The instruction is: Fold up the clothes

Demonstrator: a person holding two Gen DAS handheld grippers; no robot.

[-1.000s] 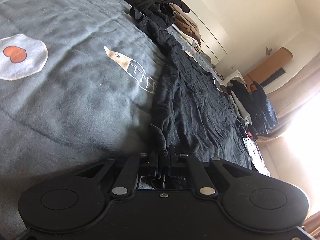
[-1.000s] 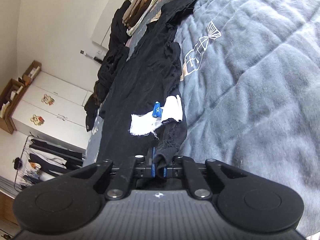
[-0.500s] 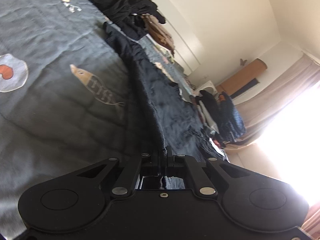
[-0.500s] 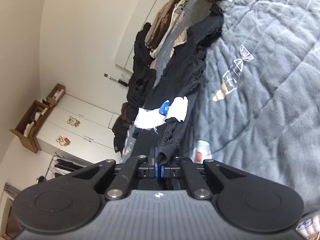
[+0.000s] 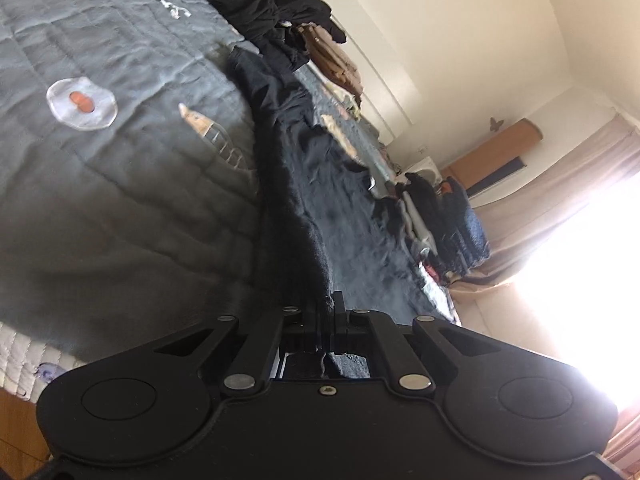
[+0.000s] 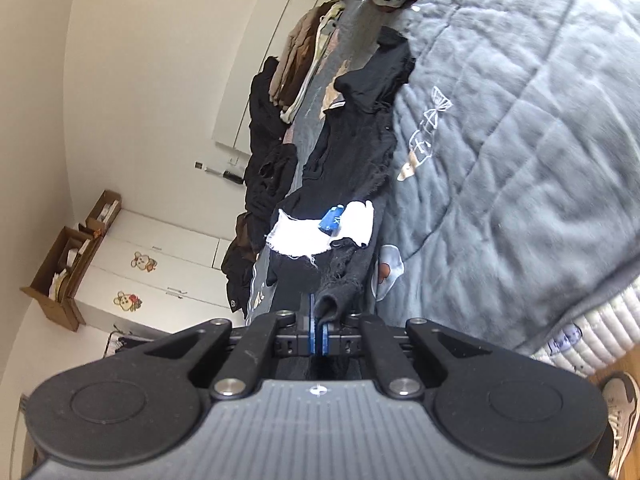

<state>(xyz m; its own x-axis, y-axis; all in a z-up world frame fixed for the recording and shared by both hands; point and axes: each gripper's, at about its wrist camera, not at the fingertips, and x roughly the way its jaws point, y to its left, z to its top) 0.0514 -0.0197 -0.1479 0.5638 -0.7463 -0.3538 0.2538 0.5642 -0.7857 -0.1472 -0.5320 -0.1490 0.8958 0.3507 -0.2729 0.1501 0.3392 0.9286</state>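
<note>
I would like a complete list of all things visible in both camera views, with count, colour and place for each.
grey quilted bedspread: one, grey with printed fish and egg figures, covers the bed.
black garment: one, black with a white inner patch and blue label, stretched along the bedspread, its near edge pinched at both ends.
pile of dark clothes: one, black, far side of the bed.
folded brown clothes: one stack, tan and brown, beside the dark pile.
white cupboard: one, white with animal stickers, against the wall.
cardboard box: one, brown, on the cupboard.
beige curtain: one, by the bright window.
shoe: one, white and brown, on the floor.
left hand-held gripper: one, black, shut on the garment.
right hand-held gripper: one, black with blue pads, shut on the garment.
</note>
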